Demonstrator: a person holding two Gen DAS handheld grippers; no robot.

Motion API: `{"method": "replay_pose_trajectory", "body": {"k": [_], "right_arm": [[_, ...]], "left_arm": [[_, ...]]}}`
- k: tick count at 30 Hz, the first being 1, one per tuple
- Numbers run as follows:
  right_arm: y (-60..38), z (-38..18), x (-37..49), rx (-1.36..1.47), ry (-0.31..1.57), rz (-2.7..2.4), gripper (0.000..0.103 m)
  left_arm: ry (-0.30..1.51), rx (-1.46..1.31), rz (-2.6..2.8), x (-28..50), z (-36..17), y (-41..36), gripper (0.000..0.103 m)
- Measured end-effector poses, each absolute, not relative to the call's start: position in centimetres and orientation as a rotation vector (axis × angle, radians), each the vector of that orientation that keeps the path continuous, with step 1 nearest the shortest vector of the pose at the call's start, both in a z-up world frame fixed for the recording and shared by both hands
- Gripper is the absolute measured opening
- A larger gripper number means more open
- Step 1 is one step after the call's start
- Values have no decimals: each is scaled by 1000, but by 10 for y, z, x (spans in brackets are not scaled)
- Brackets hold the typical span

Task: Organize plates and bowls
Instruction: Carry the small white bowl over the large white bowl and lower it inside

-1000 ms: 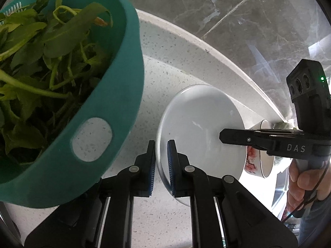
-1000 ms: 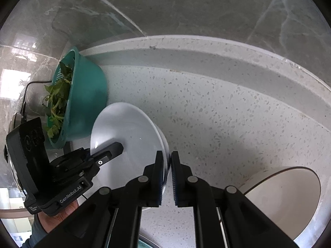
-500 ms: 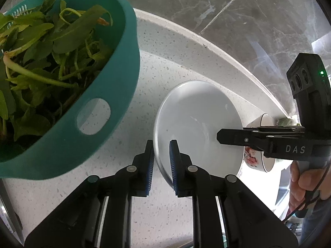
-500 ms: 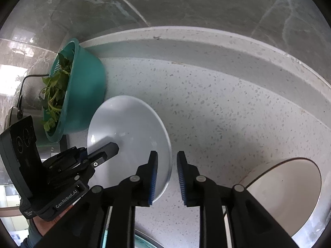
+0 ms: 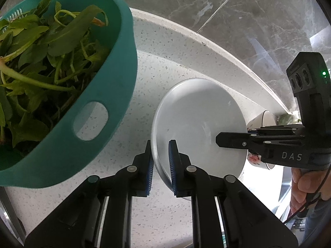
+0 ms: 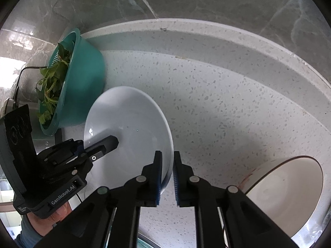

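Two grippers clamp one white bowl (image 5: 198,124) from opposite sides, each hiding part of its rim: the left gripper (image 5: 161,165) pinches the near rim, while the right gripper (image 6: 166,177) is closing on the far rim, which sits between its pads. Both point steeply down at the speckled bench (image 6: 217,113). Left of the bowl, a teal colander (image 5: 115,95) holds leafy greens (image 5: 41,57). Right of the bowl, a cream bowl (image 6: 285,192) is cut off by the frame.
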State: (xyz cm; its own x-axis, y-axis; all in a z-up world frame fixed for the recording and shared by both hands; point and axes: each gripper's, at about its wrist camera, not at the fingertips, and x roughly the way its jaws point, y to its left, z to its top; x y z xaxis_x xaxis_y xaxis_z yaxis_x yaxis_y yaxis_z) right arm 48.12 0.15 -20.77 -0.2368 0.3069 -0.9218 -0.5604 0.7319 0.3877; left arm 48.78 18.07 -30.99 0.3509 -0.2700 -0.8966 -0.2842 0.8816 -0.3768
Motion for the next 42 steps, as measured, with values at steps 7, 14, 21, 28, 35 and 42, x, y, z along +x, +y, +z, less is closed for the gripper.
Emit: {"method": "replay_pose_trajectory", "body": {"k": [7,14,21,28,35,42], "right_arm": [[-3,-200,487,-199,1618,825,11],[-12,-181,481,-175,1596,833,11],[-44,-154,475,-132,1558,828,11],[-96,-117,459,-101,1501,812,12],[-166,-90,438,-48,1466,784,13],[-242,-70,410,21,1440,772,14]], "left_arm": [[1223,-528,16,488,-304,177,12],[1208,-515,13,486,-282,171,12],[1193,-486,-26,475,-256,148,12],[1175,-450,-95,462,-226,107,12],[1161,-414,-181,441,-196,36,12],[1152,-369,-259,412,-170,-48,12]]}}
